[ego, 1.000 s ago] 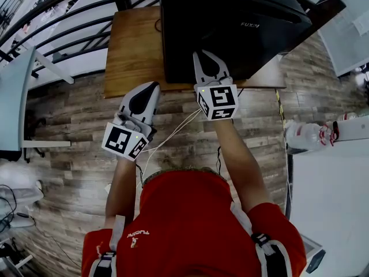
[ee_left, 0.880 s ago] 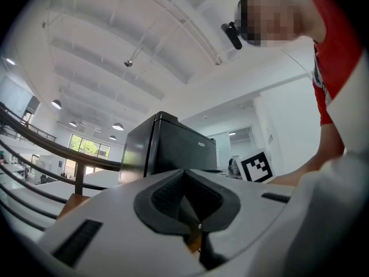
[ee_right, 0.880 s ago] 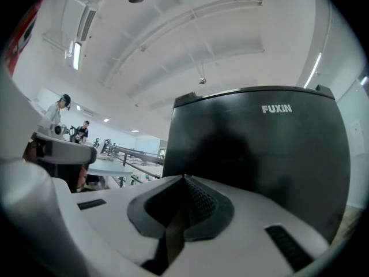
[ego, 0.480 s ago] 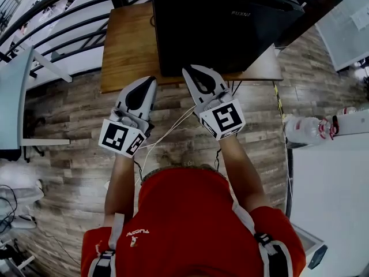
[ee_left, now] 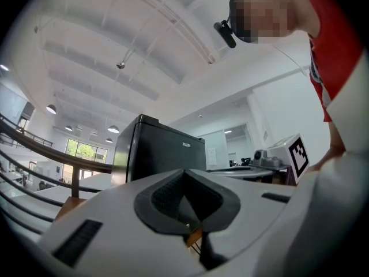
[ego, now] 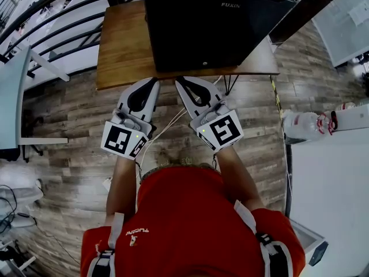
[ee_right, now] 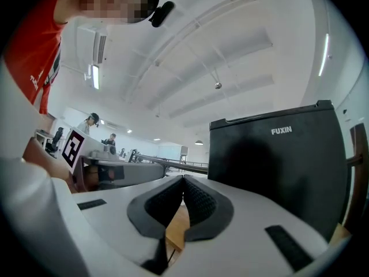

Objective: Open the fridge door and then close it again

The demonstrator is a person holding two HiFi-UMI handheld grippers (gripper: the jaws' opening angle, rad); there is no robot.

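Note:
The black fridge stands on a wooden table with its door closed. It also shows in the left gripper view as a dark box and fills the right of the right gripper view. Both grippers hover side by side just short of the table's near edge, apart from the fridge. My left gripper is shut and empty, its jaws pressed together. My right gripper is shut and empty too, angled toward the left one.
A dark railing runs behind the table at the upper left. A white counter with plastic bottles stands at the right. White cables trail over the plank floor below the grippers.
My right gripper has drawn back from the fridge front and swung left, its tips now beside the left gripper's. The left gripper has edged toward the table.

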